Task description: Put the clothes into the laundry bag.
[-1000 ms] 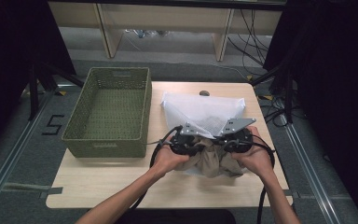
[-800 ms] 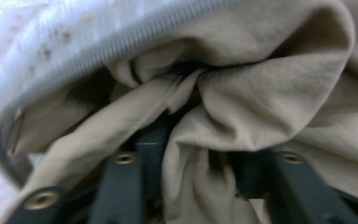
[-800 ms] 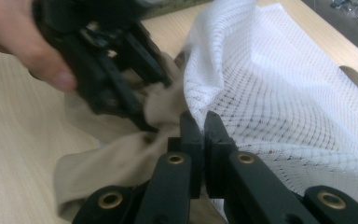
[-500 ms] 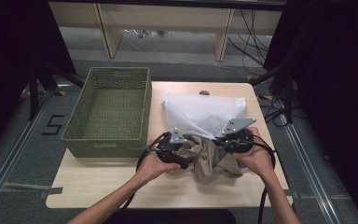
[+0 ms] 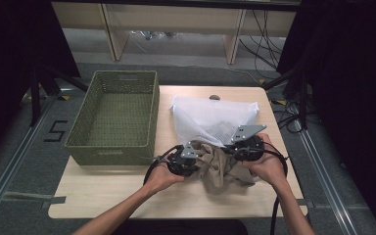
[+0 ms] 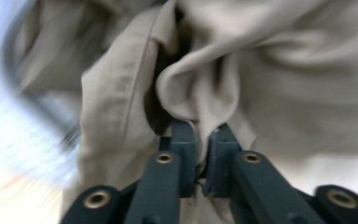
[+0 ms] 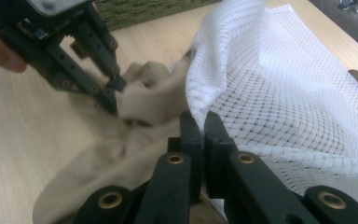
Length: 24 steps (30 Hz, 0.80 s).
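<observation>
Gripping a fold of the beige garment (image 6: 205, 88), my left gripper (image 5: 185, 161) has just closed its jaws on the cloth. My right gripper (image 5: 245, 145) stays clenched on the rim of the white mesh bag (image 5: 215, 117), holding its mouth toward me. On the table (image 5: 103, 196), the garment lies half out of that mouth, bunched between both hands; the bag stretches toward 12 o'clock from it. I judge the left hand the nearer for feeding cloth toward 12 o'clock.

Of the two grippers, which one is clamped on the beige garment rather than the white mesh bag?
The left gripper: it pinches a fold of the beige garment; the right gripper grips the white mesh bag.
</observation>
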### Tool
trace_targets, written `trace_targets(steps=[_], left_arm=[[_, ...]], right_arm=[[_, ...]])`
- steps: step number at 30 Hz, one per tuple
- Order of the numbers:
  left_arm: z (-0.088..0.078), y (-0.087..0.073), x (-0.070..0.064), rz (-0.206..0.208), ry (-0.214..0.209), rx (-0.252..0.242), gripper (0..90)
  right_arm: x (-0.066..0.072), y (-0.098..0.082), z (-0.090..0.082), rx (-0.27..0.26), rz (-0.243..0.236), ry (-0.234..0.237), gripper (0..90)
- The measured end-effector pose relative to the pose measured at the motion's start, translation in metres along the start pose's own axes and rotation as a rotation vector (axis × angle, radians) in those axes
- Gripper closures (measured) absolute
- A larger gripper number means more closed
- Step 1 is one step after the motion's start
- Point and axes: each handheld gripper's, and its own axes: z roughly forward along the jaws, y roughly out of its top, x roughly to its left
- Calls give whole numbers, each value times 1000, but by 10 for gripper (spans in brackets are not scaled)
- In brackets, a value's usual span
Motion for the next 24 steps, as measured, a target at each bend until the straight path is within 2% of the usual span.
trace_targets(steps=[1,2,3,6,8,9,11,13,15,17,18,19,21,22,23,24], left_arm=[[1,4,-4,17,5,-18,852],[3,9,-8,10,-11,-46,854],[4,13,-10,-2,-27,-54,855],[12,25,-10,-46,-27,-96,858],[15,33,-7,-85,-19,-136,861],[16,37,-6,-91,-13,-150,861],[15,43,-4,-106,31,-166,863],[16,45,-2,-133,46,-195,863],[23,40,2,-154,53,-188,854],[32,30,7,-152,53,-140,820],[38,25,6,-192,57,-151,800],[41,20,7,-186,57,-132,779],[39,16,7,-218,51,-145,720],[34,16,8,-197,42,-125,689],[31,16,6,-204,41,-147,645],[24,15,6,-184,46,-131,599]], right_arm=[[0,1,-1,3,-7,13,896],[1,1,-2,-3,-2,2,896],[1,2,-3,1,-11,9,897],[3,4,-7,-20,-20,-8,896],[4,6,-11,-25,-33,-12,897],[5,6,-12,-19,-35,-7,897],[7,6,-15,-14,-29,-2,897],[7,7,-17,-27,-41,0,898],[9,7,-19,-32,-36,-15,898],[10,5,-19,-25,-38,-1,898],[11,3,-17,-19,-35,6,898],[12,0,-15,-12,-28,10,898],[13,-5,-11,-3,-21,11,898],[13,-7,-9,3,-20,14,898],[13,-9,-9,10,-4,18,898],[13,-10,-8,11,-2,16,898]])
